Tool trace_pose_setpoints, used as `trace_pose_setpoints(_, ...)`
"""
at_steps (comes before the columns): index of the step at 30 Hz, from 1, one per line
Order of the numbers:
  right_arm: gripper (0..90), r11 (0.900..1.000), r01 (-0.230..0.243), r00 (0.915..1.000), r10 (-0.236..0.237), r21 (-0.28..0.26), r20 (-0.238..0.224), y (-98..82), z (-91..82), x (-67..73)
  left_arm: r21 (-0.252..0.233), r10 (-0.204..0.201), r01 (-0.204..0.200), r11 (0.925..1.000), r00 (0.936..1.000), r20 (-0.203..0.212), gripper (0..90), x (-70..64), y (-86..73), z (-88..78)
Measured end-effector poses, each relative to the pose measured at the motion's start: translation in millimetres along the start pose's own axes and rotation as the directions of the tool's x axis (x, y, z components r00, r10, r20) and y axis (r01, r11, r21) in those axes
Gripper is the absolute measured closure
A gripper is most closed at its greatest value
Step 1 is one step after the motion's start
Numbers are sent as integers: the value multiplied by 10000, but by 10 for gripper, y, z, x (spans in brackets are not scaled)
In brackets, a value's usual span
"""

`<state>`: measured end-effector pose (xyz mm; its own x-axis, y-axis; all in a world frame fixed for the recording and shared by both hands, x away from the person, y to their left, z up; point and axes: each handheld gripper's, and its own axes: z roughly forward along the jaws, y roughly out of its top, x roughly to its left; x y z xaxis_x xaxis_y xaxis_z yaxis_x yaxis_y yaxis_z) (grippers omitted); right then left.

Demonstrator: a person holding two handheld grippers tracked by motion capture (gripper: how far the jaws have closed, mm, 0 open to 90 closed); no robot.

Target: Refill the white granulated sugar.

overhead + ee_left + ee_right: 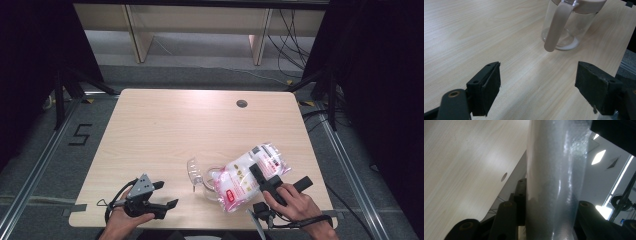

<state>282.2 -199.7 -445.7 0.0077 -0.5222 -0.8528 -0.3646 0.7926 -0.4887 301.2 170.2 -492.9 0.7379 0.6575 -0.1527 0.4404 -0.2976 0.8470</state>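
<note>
Nearest the person, the left gripper (162, 195) rests low on the desk (165, 130), fingers (486, 87) spread wide with nothing between them, pointed at the clear pitcher (564, 27). Over on the right, the right gripper (272, 182) has its fingers clamped on the white bag (247, 177), tilting it mouth-down over the pitcher's rim. A thin white layer, probably powder, sits in the pitcher's bottom. Beyond them lies bare desk, then the cable hole (242, 103).
</note>
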Motion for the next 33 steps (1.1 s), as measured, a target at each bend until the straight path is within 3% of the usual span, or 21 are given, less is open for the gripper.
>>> trace_pose_setpoints(1, 676, 10000, 0, 10000, 0, 0, 27, 2, -1, 3, 208, 289, -287, 9994, 9995, -93, 199, 19, 6, -15)
trace_pose_setpoints(2, 676, 10000, 15, 10000, -15, -11, 4, 3, 0, 2, 196, 304, -303, 9993, 9995, -78, 199, 21, 7, -13)
trace_pose_setpoints(3, 676, 10000, 26, 10000, -26, -7, 3, 5, -2, 3, 123, -19, 20, 9999, 10000, -75, 199, 4, 0, -7)
trace_pose_setpoints(7, 678, 10000, 76, 9999, -76, 8, 108, 11, -9, 9, 227, 188, -185, 9996, 9997, -126, 199, 17, 1, -10)
trace_pose_setpoints(12, 680, 9997, 242, 9996, -242, 56, 176, 8, -24, -15, 177, 3, -3, 9998, 10000, -47, 199, 6, 1, -11)
trace_pose_setpoints(13, 679, 9999, 83, 9998, -85, 106, 165, 11, -30, -10, 171, -30, 30, 9998, 10000, -43, 199, 4, 1, -11)
trace_pose_setpoints(15, 680, 9993, 364, 9991, -365, 47, 221, 2, -28, -25, 138, -100, 101, 9999, 9999, -66, 199, 3, -2, -6)
trace_pose_setpoints(24, 685, 9980, 638, 9977, -639, 20, 215, -26, -44, -73, 174, -67, 68, 9998, 10000, -39, 199, 7, -2, 2)
trace_pose_setpoints(29, 691, 9977, 672, 9972, -672, 0, 319, -34, -49, -84, 171, -76, 76, 9998, 10000, -28, 199, 7, -2, 4)
trace_pose_setpoints(31, 693, 9986, 525, 9985, -525, -28, 119, -28, -48, -91, 201, -28, 29, 9998, 10000, -33, 199, 11, -1, 2)
trace_pose_setpoints(32, 693, 9978, 664, 9973, -663, -39, 328, -28, -48, -88, 228, -6, 6, 9997, 10000, -37, 199, 12, -1, -1)
trace_pose_setpoints(33, 694, 9987, 503, 9983, -502, -17, 280, -25, -50, -84, 227, -4, 4, 9997, 10000, -34, 199, 12, -1, 0)
